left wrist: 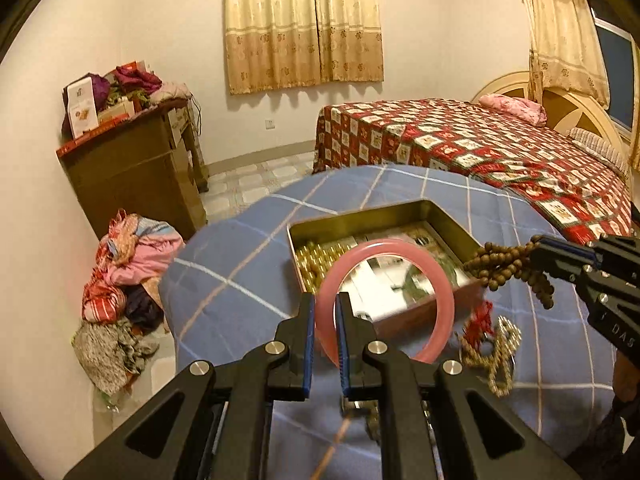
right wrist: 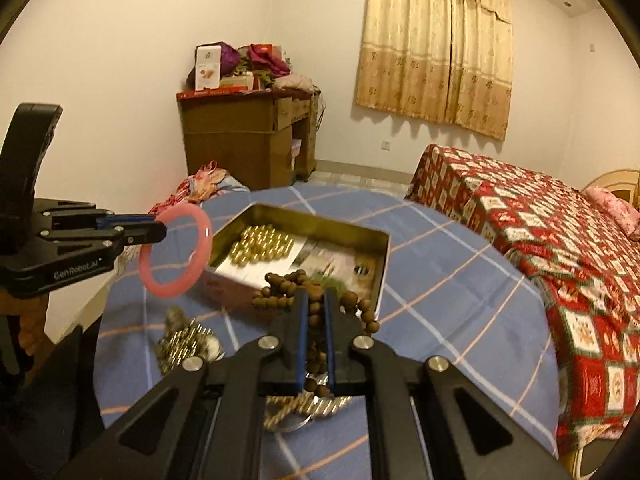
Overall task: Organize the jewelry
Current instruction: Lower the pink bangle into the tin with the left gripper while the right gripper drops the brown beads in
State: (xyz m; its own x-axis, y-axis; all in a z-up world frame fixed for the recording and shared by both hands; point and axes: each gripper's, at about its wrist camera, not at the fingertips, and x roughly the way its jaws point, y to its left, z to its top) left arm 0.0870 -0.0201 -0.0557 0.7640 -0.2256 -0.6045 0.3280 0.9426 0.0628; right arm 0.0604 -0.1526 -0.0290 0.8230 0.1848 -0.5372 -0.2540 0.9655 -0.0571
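My left gripper (left wrist: 325, 303) is shut on a pink bangle (left wrist: 434, 280), held up in front of an open metal tin (left wrist: 384, 216). From the right wrist view the same bangle (right wrist: 176, 290) hangs at the left gripper's (right wrist: 160, 229) tips, left of the tin (right wrist: 320, 222). My right gripper (right wrist: 316, 300) is shut on a string of brown wooden beads (right wrist: 280, 284), lifted just before the tin; the beads (left wrist: 504, 266) dangle at the tin's right. Gold beads (right wrist: 260, 246) lie inside the tin. More gold-coloured jewelry (left wrist: 500, 356) with a red tassel lies on the blue checked cloth (left wrist: 240, 264).
The tin stands on a blue checked cover (right wrist: 440, 280). A bed with a red patterned quilt (left wrist: 480, 148) lies behind on the right. A brown desk (left wrist: 136, 168) piled with things stands by the wall, with a heap of clothes (left wrist: 124, 280) on the floor.
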